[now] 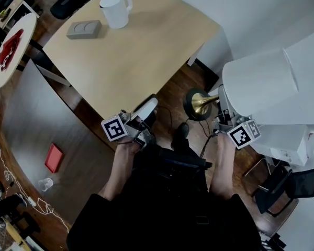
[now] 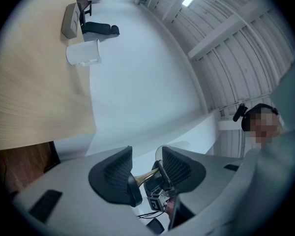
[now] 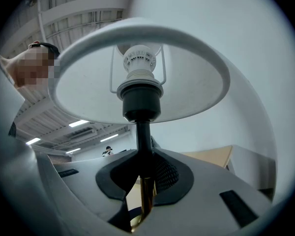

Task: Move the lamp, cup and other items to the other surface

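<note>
Brass stem (image 3: 143, 200) of the lamp (image 1: 259, 82) is clenched between the jaws of the right gripper (image 3: 140, 181); the lamp lies tilted above the wooden floor (image 1: 170, 90), its dark base (image 1: 191, 104) toward the table and its white shade outward. Left gripper (image 2: 146, 173): released, jaws apart, nothing between them. Farther off, on the pale wooden table (image 1: 146, 56), stand the white cup (image 1: 115, 9) and, near it, a grey box (image 1: 83, 29).

left hand-held gripper (image 2: 146, 172) jaws apart, empty; right hand-held gripper (image 3: 140, 173) clamped on lamp (image 3: 140, 100) stem; both forearms extended.
</note>
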### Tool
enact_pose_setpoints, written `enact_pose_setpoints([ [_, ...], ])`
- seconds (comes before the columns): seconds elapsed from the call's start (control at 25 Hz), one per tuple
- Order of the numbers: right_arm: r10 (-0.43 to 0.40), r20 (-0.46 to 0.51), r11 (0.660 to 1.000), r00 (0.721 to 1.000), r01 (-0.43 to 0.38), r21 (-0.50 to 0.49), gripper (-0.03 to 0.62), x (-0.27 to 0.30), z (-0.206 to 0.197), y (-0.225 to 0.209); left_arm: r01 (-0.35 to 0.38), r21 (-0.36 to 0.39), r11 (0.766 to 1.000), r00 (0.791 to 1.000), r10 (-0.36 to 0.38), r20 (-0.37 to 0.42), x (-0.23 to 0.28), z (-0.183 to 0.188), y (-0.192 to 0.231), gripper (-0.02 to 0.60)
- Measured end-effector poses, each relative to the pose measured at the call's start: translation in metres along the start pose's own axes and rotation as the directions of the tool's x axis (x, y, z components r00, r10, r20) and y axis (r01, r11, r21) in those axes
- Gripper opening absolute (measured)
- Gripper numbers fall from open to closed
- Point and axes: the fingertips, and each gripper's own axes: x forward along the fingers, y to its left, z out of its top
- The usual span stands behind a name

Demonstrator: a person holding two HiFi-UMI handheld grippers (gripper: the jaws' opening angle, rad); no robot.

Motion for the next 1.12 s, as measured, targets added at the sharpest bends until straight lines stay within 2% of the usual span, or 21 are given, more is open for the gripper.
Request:
enact_pose_setpoints([
  [0.28,0.085,-0.013,0.996,0.996,-0.084,0.019,0.064,0.020,0.034,-0.067,-0.027,0.051,0.998,0.998,0.024,0.055,0.074,-0.013,0.004,0.218],
  [0.6,0.149,-0.049,0.989,0.988,-0.148,0.013,0.064,0.031,0.059,-0.129,-0.062,0.059,0.996,0.994,0.056,0.090,0.142,-0.036,0.018,0.218],
  [0.96,0.207,-0.065,0.978,0.976,-0.207,0.012,0.064,0.033,0.077,-0.167,-0.137,0.076,0.988,0.974,0.120,0.190,0.156,-0.042,0.026,0.218],
  [1.12,0.222,-0.056,0.975,0.973,-0.221,0.023,0.063,0.037,0.081,-0.172,-0.156,0.083,0.984,0.969,0.136,0.205,0.155,-0.042,0.022,0.218],
])
